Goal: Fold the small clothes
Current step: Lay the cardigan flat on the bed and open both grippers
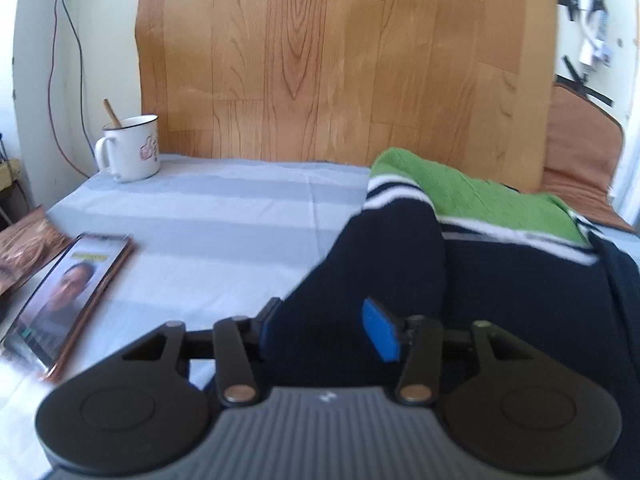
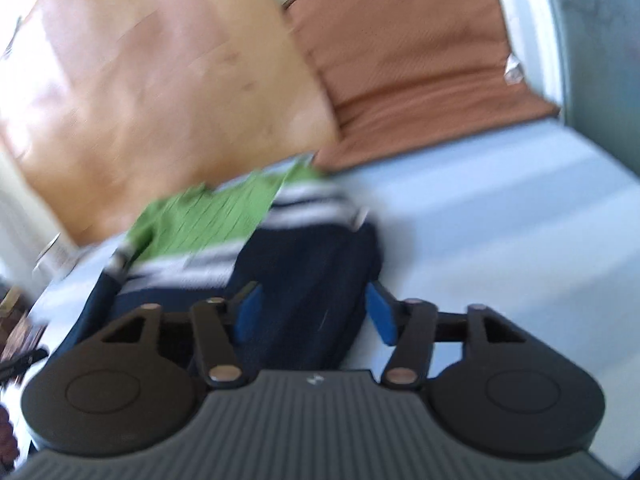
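- Left gripper (image 1: 326,330), jaws wide, straddles the navy garment (image 1: 400,264), which runs toward 1 o'clock.
- Right gripper (image 2: 314,314) likewise gapes over it (view blurred); neither grips cloth.

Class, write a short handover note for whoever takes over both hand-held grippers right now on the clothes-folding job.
Left hand-held gripper: open, pads either side of the navy part of the garment, not closed on it.
Right hand-held gripper: open, straddling the navy fabric; view blurred.
The navy, white-striped and green garment lies on the striped sheet, one navy part already lying over the rest.
Nearby: mug and phone at left.
Left to do: close on the fabric, finish the fold.
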Tool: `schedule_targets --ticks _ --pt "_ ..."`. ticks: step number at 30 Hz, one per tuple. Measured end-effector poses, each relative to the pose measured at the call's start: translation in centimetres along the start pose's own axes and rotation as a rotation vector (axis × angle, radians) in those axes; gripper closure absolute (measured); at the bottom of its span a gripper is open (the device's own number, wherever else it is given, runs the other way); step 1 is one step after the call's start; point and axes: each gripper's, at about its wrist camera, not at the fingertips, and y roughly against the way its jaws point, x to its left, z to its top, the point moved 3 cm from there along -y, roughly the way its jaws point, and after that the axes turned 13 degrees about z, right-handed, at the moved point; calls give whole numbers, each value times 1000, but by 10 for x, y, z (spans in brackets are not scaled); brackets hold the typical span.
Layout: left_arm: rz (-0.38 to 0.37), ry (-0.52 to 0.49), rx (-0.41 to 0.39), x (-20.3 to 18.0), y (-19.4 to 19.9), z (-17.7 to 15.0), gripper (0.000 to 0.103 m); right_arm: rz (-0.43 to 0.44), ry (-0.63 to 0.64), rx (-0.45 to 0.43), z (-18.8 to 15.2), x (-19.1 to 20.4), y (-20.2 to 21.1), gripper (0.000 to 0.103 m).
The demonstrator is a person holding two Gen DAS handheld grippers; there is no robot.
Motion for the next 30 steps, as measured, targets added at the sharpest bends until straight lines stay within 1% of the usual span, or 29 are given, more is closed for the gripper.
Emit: schedule_targets --ticks 1,2,3,4,5,7,8,9,10,11,12,13,14,15,16,18,19,20,22,24,26,28,30 --pt "-17 -3 12 4 8 -7 56 0 -2 22 -10 3 0 41" --pt "-32 -3 24 7 15 -13 56 3 -12 46 -18 5 -3 43" --pt "-44 -4 34 9 21 -19 56 18 -23 68 -26 8 -7 51" --pt "-53 -4 45 10 26 -24 56 35 -20 74 -32 12 -9 87" --pt "-61 -4 54 11 30 -29 56 45 -7 67 -34 18 -10 91" --pt "-64 0 65 13 39 -36 56 27 53 17 -28 29 0 92" --pt "-65 3 64 14 43 -39 56 -5 90 -19 -18 33 9 92" --pt "-67 8 64 14 46 -41 56 -58 127 -63 -6 31 18 92" --pt "-71 13 64 15 51 -43 56 -130 175 -110 9 28 30 92" --pt "-75 15 63 15 53 -45 55 -222 230 -153 22 21 41 92" --pt "-81 15 64 14 56 -47 55 -344 291 -192 34 13 51 92" --pt "-87 14 66 14 58 -48 55 -489 349 -219 43 2 57 90" --pt "-92 14 70 12 59 -51 55 -636 367 -228 48 -12 61 78" --pt "-97 15 73 12 59 -52 55 -728 332 -221 49 -24 67 73" --pt "-101 18 78 12 59 -54 55 -698 264 -223 47 -33 77 66" --pt "-102 26 93 11 57 -57 55 -486 127 -241 31 -37 93 63" --pt "-101 30 102 12 56 -58 55 -409 80 -222 20 -36 96 61" --pt "-100 34 111 12 54 -59 55 -345 51 -193 9 -32 96 59" --pt "-99 38 122 13 53 -61 55 -183 2 -127 -16 -18 93 57" --pt "-102 40 125 14 55 -63 54 -37 -37 -40 -41 0 86 56" --pt "-112 45 133 16 57 -65 54 61 -26 41 -63 23 82 56" --pt "-121 46 141 17 60 -66 53 137 -38 92 -82 40 75 55" --pt "-135 47 148 19 62 -68 55 182 -77 147 -96 51 66 55"
